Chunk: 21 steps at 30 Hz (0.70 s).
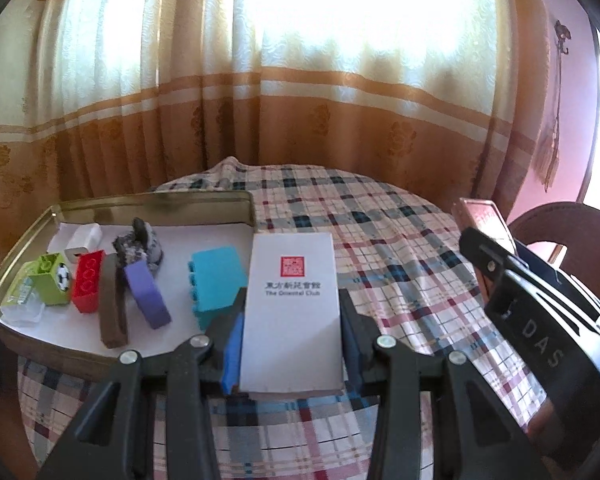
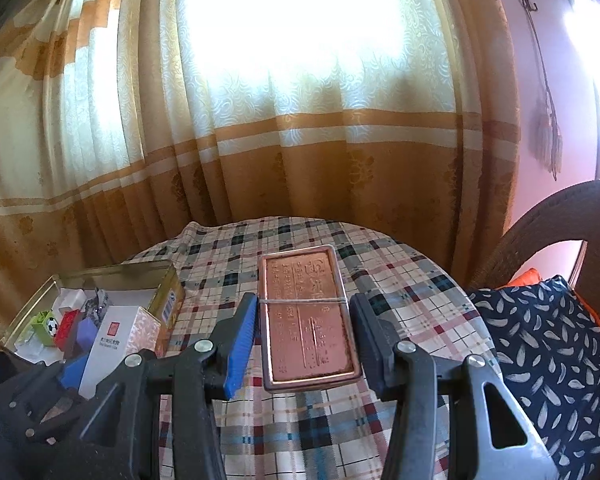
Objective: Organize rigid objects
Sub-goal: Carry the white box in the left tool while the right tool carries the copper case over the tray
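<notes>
Pinching a white box (image 1: 290, 312) by its long sides, the left gripper (image 1: 291, 316) holds it flat above the plaid tablecloth (image 1: 400, 248), its red seal and printed lettering facing up. The blue pad (image 1: 232, 354) presses one side and the dark pad (image 1: 354, 344) the other. At about ten o'clock from the box sits a gold tin tray (image 1: 152, 204) lined with white paper. Inside it lie a teal brick (image 1: 216, 284), a purple block (image 1: 146, 294), a brown bar (image 1: 112, 304), a red brick (image 1: 88, 280), a green box with a football print (image 1: 52, 280), a white plug (image 1: 84, 238), a grey speckled lump (image 1: 140, 244) and a clear plastic case (image 1: 22, 312). The box's left edge overlaps the tray's near right corner in the left wrist view.

The right gripper (image 2: 305, 328) is closed on a copper tin (image 2: 306, 312) that has raised lettering and a thin band across its middle. Its blue pad (image 2: 240, 344) and dark pad (image 2: 374, 340) sit against the tin's long sides, and the tin hangs level over the cloth. In the right wrist view the tray (image 2: 168, 292) lies at nine o'clock from the tin, well apart, with the white box (image 2: 112, 340) just this side of it. At three o'clock a dark cushion with a pale leaf pattern (image 2: 548, 344) rests on a wicker chair (image 2: 540, 216). A gold and cream curtain (image 2: 300, 140) hangs at twelve o'clock behind the table.
</notes>
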### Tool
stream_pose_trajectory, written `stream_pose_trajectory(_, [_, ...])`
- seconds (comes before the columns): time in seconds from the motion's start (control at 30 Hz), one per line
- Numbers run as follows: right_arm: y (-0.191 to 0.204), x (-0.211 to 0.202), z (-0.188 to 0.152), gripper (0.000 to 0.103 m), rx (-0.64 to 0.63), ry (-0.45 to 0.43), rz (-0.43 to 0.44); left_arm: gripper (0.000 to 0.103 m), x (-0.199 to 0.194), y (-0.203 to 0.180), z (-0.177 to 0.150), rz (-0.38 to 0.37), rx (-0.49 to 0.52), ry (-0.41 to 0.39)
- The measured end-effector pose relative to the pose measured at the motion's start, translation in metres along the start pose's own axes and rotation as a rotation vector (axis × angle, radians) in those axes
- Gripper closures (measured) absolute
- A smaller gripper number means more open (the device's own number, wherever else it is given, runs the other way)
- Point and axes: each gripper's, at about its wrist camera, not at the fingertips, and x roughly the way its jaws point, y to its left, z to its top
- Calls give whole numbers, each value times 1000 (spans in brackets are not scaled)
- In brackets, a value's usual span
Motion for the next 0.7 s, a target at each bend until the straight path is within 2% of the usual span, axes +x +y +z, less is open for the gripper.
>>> stream_pose_trajectory(0.23, [15, -4, 2, 53, 17, 13, 62, 63, -12, 25, 13, 76, -20, -35])
stream_pose_trajectory(0.7, [65, -13, 19, 53, -7, -3, 194, 63, -16, 71, 22, 171, -88, -33])
